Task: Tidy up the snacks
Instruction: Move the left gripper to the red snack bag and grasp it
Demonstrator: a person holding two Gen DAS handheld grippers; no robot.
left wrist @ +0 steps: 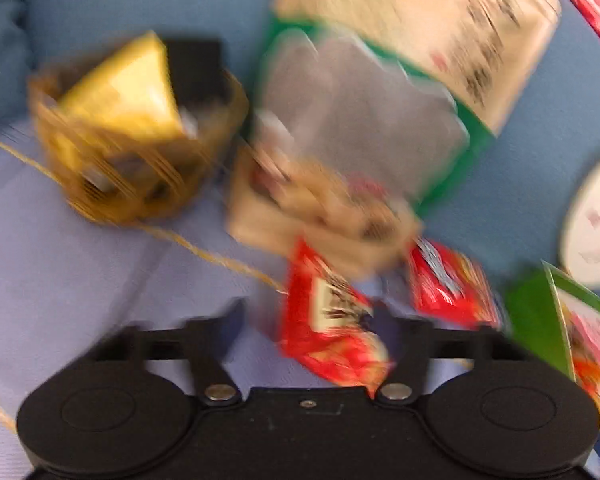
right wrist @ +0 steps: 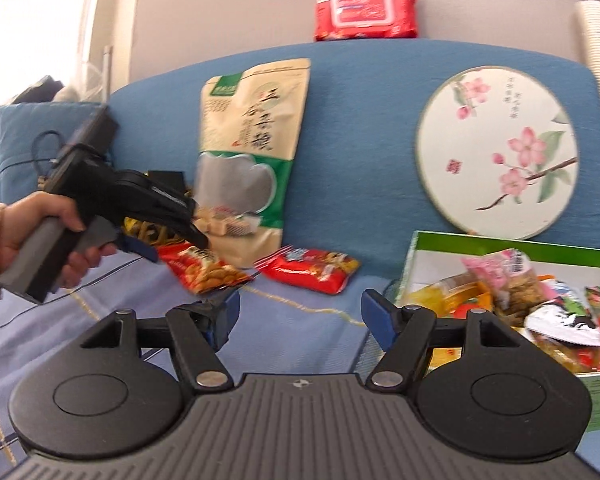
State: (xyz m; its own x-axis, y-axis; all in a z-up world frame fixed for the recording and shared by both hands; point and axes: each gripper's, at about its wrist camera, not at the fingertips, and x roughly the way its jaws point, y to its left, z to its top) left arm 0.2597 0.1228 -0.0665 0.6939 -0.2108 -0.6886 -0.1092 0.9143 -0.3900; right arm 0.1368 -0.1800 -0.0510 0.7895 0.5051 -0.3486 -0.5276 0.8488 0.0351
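On the blue sofa (right wrist: 360, 120), two red snack packets (right wrist: 208, 270), one tall pouch (right wrist: 252, 128); both tongs (right wrist: 300, 316) agape, empty.

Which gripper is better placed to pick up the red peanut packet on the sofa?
Left. The left gripper is open around the red peanut packet. The right gripper is open and empty, further back.

Both hand-held grippers, left (left wrist: 312, 320) and right (right wrist: 300, 312), gape wide.
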